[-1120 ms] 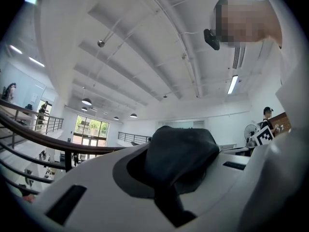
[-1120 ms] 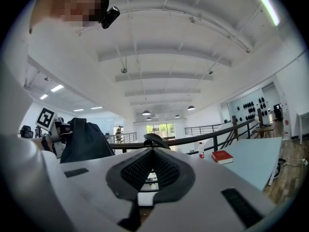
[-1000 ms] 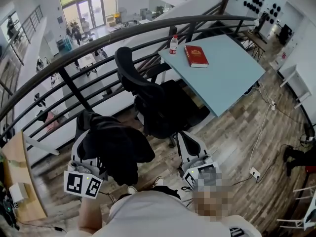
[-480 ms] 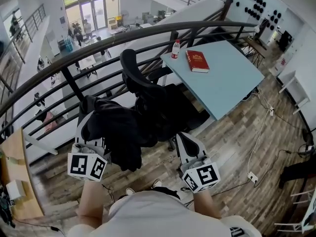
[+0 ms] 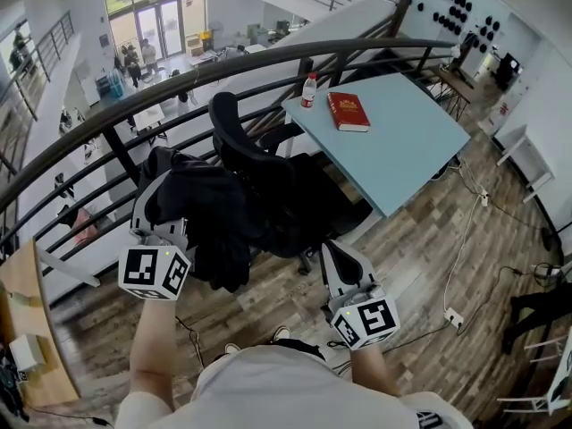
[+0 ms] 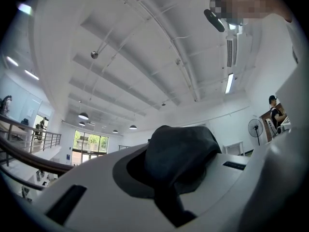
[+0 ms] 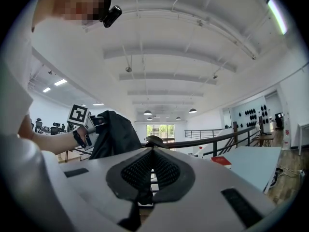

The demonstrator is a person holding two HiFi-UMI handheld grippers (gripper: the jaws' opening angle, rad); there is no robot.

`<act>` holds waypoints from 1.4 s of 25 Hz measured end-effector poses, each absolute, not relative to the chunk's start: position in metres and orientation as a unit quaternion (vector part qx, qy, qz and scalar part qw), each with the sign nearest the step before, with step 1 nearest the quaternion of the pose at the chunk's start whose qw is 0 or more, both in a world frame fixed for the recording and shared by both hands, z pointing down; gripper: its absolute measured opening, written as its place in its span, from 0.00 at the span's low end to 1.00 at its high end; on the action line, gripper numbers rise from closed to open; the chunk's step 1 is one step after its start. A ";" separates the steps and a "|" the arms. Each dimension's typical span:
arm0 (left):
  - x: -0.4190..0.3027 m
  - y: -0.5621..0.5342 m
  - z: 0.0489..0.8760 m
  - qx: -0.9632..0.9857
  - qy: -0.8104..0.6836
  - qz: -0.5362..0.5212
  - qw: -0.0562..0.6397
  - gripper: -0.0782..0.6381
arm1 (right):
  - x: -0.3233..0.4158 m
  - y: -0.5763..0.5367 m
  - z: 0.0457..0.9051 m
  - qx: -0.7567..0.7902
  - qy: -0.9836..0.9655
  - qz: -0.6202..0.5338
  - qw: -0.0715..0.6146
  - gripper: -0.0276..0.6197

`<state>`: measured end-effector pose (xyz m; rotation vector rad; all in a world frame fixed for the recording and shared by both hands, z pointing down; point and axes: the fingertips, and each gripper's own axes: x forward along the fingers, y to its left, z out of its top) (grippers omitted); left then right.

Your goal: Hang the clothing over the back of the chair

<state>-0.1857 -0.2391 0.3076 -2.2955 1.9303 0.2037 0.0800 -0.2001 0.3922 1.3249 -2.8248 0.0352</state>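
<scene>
A black office chair (image 5: 234, 139) stands by the table with its back toward me. My left gripper (image 5: 161, 184) is shut on a bunched black garment (image 5: 207, 226), which hangs from the jaws just left of the chair back. Whether it touches the chair I cannot tell. In the left gripper view the dark cloth (image 6: 181, 158) fills the closed jaws. My right gripper (image 5: 336, 250) is shut and holds nothing, low at the right near the chair seat (image 5: 308, 204). The right gripper view shows the garment (image 7: 113, 134), the left gripper (image 7: 91, 124) and the chair's top (image 7: 154, 140).
A light blue table (image 5: 407, 141) behind the chair carries a red book (image 5: 349, 112) and a bottle (image 5: 308, 90). A dark curved railing (image 5: 134, 96) runs behind it. A power strip with cables (image 5: 453, 315) lies on the wooden floor at right. A wooden desk (image 5: 27, 329) is at left.
My left gripper has risen and carried the black garment closer to the chair back. The right gripper has stayed about where it was.
</scene>
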 end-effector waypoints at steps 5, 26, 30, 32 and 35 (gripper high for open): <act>-0.182 -0.257 0.284 -0.768 0.630 0.066 0.093 0.18 | 0.087 -0.202 0.392 0.434 -0.901 0.011 0.010 0.07; -0.174 -0.338 0.210 -0.776 0.615 0.034 0.134 0.18 | 0.105 -0.216 0.395 0.443 -0.896 0.020 0.002 0.07; -0.170 -0.354 0.199 -0.777 0.616 0.036 0.124 0.18 | 0.114 -0.217 0.398 0.448 -0.894 0.024 0.003 0.07; -0.164 -0.364 0.196 -0.778 0.615 0.032 0.126 0.18 | 0.117 -0.219 0.398 0.450 -0.893 0.025 0.001 0.07; -0.156 -0.378 0.198 -0.782 0.612 0.027 0.120 0.18 | 0.124 -0.221 0.399 0.453 -0.891 0.026 0.000 0.07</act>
